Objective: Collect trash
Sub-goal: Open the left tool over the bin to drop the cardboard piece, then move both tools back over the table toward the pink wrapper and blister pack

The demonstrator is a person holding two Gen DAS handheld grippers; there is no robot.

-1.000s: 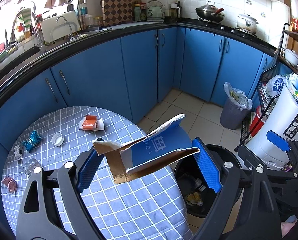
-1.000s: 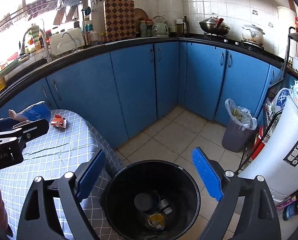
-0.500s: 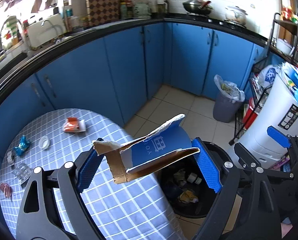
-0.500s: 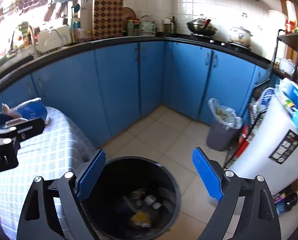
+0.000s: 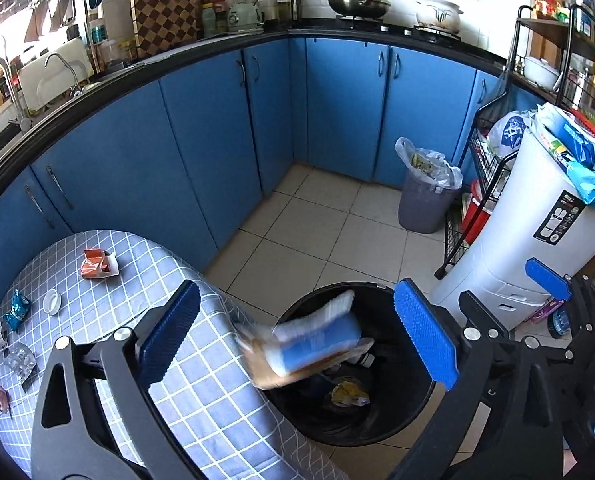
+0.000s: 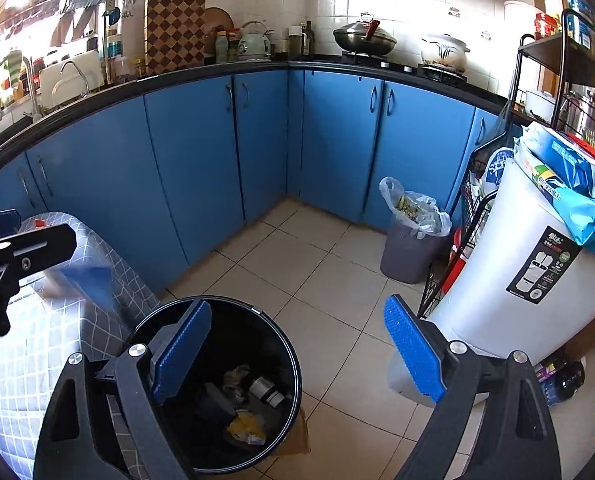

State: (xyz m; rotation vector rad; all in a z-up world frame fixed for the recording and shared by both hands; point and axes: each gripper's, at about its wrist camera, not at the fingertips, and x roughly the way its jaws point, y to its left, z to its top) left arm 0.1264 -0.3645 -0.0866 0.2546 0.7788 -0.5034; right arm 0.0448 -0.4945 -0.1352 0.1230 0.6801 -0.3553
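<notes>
My left gripper (image 5: 297,340) is open and empty above the black trash bin (image 5: 401,428). A torn blue and brown cardboard box (image 5: 309,348) is blurred in mid-fall at the bin's near rim. In the right wrist view it is a blue blur (image 6: 85,280) below the left gripper's finger. My right gripper (image 6: 297,352) is open and empty, just right of the bin (image 6: 285,344), which holds several scraps. More trash lies on the checked table (image 5: 201,392): an orange and white carton (image 5: 97,266), a white cap (image 5: 51,302), a blue wrapper (image 5: 15,310), a clear wrapper (image 5: 19,360).
Blue cabinets (image 5: 225,128) run along the back. A grey bin with a plastic bag (image 5: 427,192) stands on the tiled floor. A white appliance (image 5: 537,240) and a black wire rack (image 5: 481,184) are on the right, close to the black bin.
My left gripper has opened and let go of the cardboard box, which now drops toward the black bin. Both views have swung slightly right.
</notes>
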